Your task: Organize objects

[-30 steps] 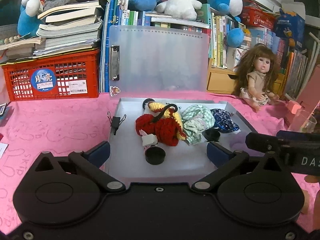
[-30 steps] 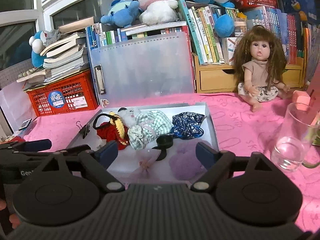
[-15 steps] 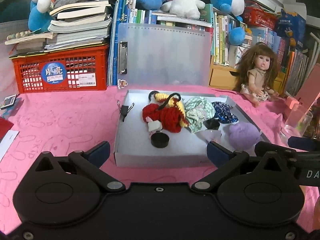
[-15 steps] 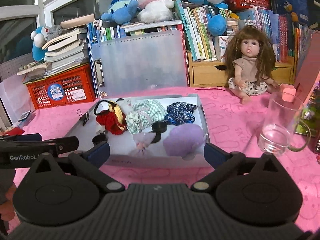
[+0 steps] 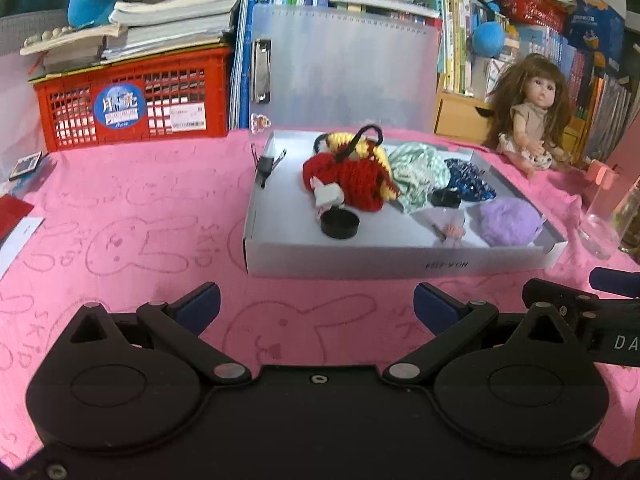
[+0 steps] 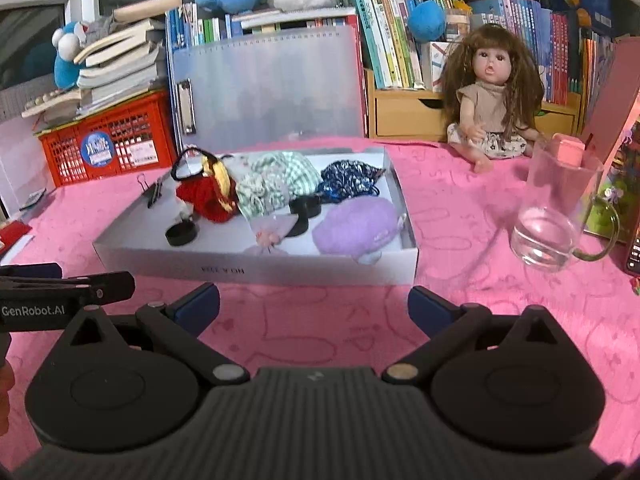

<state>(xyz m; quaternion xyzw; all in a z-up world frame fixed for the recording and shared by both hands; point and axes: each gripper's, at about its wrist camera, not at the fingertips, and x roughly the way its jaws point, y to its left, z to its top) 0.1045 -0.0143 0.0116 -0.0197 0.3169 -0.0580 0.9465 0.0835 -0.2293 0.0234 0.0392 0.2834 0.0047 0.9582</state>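
Left claw (image 5: 316,308): spread wide, nothing between its blue pads; it hangs over bare pink tabletop (image 5: 132,216), short of the box.
Right claw (image 6: 314,306): spread as wide as it goes, empty as well, also over the cloth near the box's front wall.
White box (image 6: 256,270): at 12 o'clock from both claws, shallow, lidless, flat on the tabletop.
Box contents, left-wrist view: red and yellow knitted piece (image 5: 352,180) at the centre; green checked scrunchie (image 5: 418,172) at its 3 o'clock; dark blue patterned scrunchie (image 5: 466,178) further toward 3; purple fluffy piece (image 5: 508,220) at the near right corner; black round cap (image 5: 339,223) at 6 o'clock from the knitted piece; a small clear packet with something pink (image 5: 450,228) between cap and purple piece.
Binder clip (image 5: 266,164): clamped on the box's left wall, at about 9 o'clock from the knitted piece.
Glass mug (image 6: 556,216): at 3 o'clock from the box, well apart from it, on the cloth.
Doll (image 6: 490,96): seated at 1 o'clock, beyond the box, against the books.
Red crate (image 5: 132,108): at 10 o'clock, stacked with books.
Done, as judged: the small soft items lie gathered inside the box, none loose on the cloth close by.
Left, as judged: possibly nothing; both claws are empty and off the box. Whether mug or doll belong to the sorting cannot be told.
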